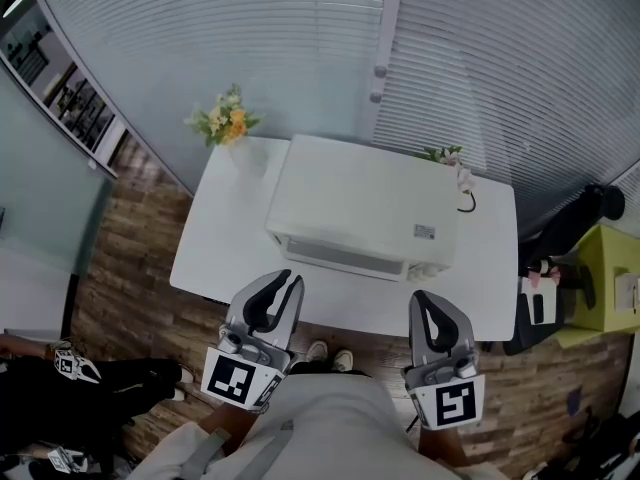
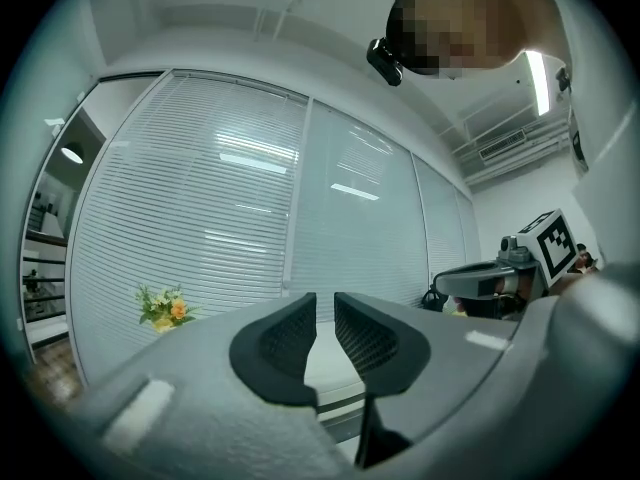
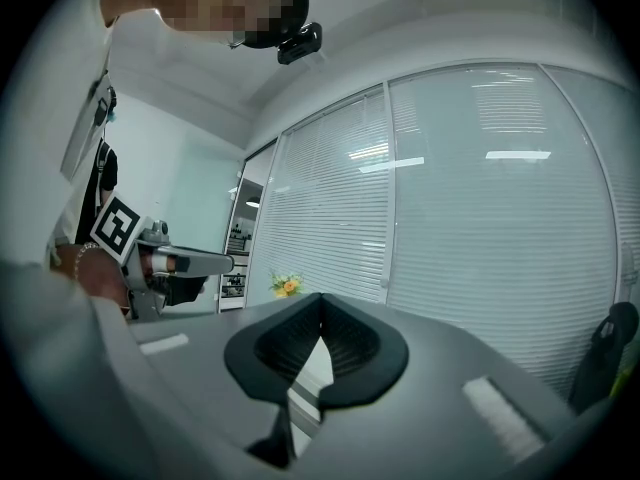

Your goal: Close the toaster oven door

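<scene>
The white rectangular worktop [image 1: 215, 238] stands on a wood-patterned floor [image 1: 120, 258], its far edge close to the slatted blinds. A white toaster oven [image 1: 360, 208] sits directly on it, roughly central and nearer the far edge, with its front facing the near edge and a bare strip of worktop before it. A bunch of yellow and white flowers [image 1: 226, 118] stands at the far left corner; a small spray of pink flowers [image 1: 447, 156] and a dark cord [image 1: 466, 204] lie by the far right corner, just beside the oven.
</scene>
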